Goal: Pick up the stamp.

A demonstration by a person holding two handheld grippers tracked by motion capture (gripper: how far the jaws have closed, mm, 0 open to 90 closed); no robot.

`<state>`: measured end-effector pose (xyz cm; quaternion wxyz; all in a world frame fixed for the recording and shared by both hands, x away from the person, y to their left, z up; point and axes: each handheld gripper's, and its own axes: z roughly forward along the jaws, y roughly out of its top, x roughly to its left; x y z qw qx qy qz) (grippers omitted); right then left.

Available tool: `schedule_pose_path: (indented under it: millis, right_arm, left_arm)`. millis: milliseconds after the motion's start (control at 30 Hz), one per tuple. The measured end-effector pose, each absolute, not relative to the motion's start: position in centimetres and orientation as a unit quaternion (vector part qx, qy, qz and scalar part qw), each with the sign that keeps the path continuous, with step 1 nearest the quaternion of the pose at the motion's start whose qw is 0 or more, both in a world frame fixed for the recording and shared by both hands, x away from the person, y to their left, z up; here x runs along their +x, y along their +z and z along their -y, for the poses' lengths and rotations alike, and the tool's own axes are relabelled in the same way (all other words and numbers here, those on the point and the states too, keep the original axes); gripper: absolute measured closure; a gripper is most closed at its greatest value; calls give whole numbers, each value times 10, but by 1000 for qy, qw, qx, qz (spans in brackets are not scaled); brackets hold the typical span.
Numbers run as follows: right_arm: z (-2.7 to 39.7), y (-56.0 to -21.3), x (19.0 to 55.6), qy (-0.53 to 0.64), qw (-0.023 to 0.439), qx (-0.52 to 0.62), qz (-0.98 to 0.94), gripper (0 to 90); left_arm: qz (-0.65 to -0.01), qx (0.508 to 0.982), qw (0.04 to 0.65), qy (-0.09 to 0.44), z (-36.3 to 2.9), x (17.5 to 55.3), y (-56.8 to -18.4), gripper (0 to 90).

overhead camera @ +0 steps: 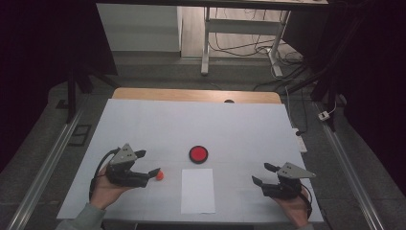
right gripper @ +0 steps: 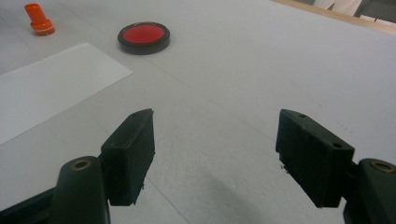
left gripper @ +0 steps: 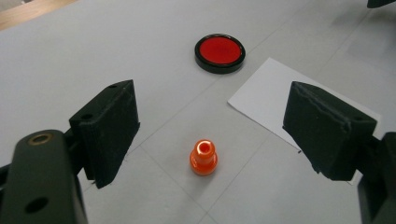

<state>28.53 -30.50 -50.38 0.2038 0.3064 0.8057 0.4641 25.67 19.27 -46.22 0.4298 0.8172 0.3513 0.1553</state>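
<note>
bench (overhead camera: 143, 124): white sheet over it, wood edge at the far side; nothing lifted off it yet
paper (overhead camera: 197, 190): white sheet flat at the near middle; bare as far as I can see; looks like no mark on it yet
right tool (overhead camera: 265, 173): jaws spread wide, holding nothing; you have it parked at the near right, well apart from the rest; idle
left tool (overhead camera: 148, 163): jaws wide apart, nothing gripped; you're lined up on the stamp, which sits between the jaws in the left gripper view, touching neither
ink pad (overhead camera: 198, 154): red disc in a black rim, open, just beyond the paper; untouched by either tool
stamp (left gripper: 203, 157): small orange piece, upright on the bench, left of the paper
progress: my read is very early; approach done, grasp not made; pick-up, inking and pressing on the paper all left
</note>
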Motion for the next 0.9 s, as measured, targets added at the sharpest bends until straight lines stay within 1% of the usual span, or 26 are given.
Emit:
schedule_pose_path:
  millis: [200,400,500,533,600,900]
  right_arm:
    - [304,-504,285,460,205,307,-808,283]
    - [303,-503,285,464,208,307,-804,285]
    - [303,-504,285,460,207,306,-807,285]
    - [303,-505,285,459,205,307,-808,285]
    - [303,-504,285,460,205,307,-808,286]
    - [303,-506,286,455,202,307,-811,287]
  left_arm:
    - [-338,826,427,146,-183,269,-456,197]
    - [-342,829,419,143,-176,287,-451,201]
    - [-339,836,410,134,-171,290,-456,206]
    - [-338,838,408,133,-170,291,-459,220]
    - [-333,849,391,123,-167,292,-465,221]
    - [-331,862,368,112,-169,291,-485,251]
